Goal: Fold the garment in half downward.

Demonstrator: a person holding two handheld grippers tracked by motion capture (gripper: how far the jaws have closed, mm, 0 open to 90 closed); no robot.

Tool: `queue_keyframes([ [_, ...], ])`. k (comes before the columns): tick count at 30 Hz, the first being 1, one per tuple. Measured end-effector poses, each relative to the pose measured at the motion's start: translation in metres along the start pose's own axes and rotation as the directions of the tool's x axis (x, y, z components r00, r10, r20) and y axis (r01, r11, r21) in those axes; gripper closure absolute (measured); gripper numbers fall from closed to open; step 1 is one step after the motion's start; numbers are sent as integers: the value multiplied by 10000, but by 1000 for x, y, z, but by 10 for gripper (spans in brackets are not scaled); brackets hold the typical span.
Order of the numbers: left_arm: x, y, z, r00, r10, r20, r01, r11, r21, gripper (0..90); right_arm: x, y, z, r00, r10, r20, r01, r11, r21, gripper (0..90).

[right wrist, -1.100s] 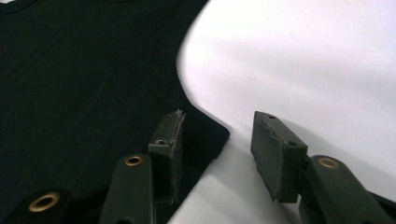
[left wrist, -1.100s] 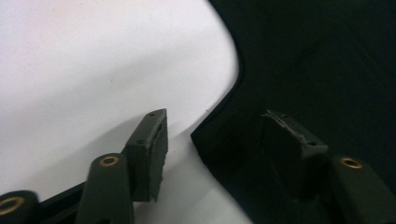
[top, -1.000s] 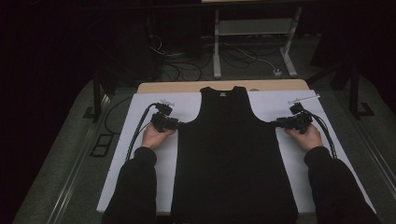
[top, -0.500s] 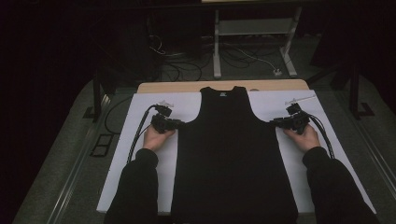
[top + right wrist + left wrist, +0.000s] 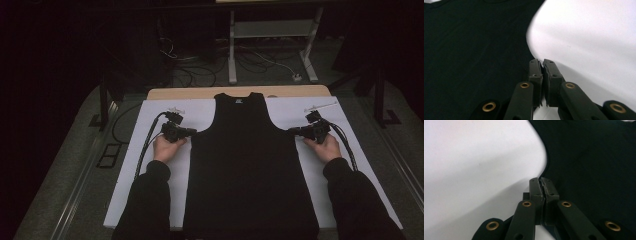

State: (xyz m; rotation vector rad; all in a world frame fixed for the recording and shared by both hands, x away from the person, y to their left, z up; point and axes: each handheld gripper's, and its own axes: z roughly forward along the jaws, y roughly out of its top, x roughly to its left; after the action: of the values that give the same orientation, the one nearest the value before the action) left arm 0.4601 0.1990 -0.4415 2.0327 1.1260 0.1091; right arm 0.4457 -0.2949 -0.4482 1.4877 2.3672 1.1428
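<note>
Our left claw (image 5: 192,131) and right claw (image 5: 291,131) have just closed, pinching the black tank top (image 5: 247,165) at its armhole edges; its neck label (image 5: 237,100) is unreadable.

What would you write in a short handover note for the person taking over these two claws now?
Left claw: jaws just closed, pinching the black vest at its left armhole corner.
Right claw: jaws just closed, pinching the right armhole corner.
Vest: flat, neck away from the person, on the white sheet.
Done: both sides gripped.
Left: probably lifting or folding; no fold made yet.
</note>
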Motion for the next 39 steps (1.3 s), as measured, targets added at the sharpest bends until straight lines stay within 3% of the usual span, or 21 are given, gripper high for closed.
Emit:
queue_keyframes([
  [4, 1, 1, -8, 9997, -242, 91, 247, 9981, -561, 878, -1, 0, -5, 9998, 35, -215, -38, 9999, -130, 842],
  [8, -2, 1, -12, 9993, -254, 261, 273, 9968, -749, 879, -1, 0, -9, 9989, 159, -445, -172, 9994, -291, 843],
  [15, -1, -5, -21, 9975, -380, 595, 432, 9951, -888, 879, -4, -5, -17, 9923, 555, -1106, -617, 9967, -533, 846],
  [22, -2, -8, -28, 9946, -457, 928, 557, 9925, -1088, 879, -4, -6, -20, 9887, 689, -1333, -767, 9956, -541, 846],
  [25, -4, -8, -27, 9961, -333, 815, 413, 9944, -977, 879, -3, -7, -22, 9874, 689, -1427, -775, 9955, -553, 846],
  [31, 0, -12, -32, 9933, -679, 936, 789, 9897, -1191, 879, -2, -10, -32, 9828, 777, -1677, -918, 9927, -777, 846],
  [39, -4, -16, -44, 9897, -841, 1162, 1011, 9837, -1485, 878, -4, -16, -42, 9758, 1129, -1872, -1343, 9852, -1062, 846],
])
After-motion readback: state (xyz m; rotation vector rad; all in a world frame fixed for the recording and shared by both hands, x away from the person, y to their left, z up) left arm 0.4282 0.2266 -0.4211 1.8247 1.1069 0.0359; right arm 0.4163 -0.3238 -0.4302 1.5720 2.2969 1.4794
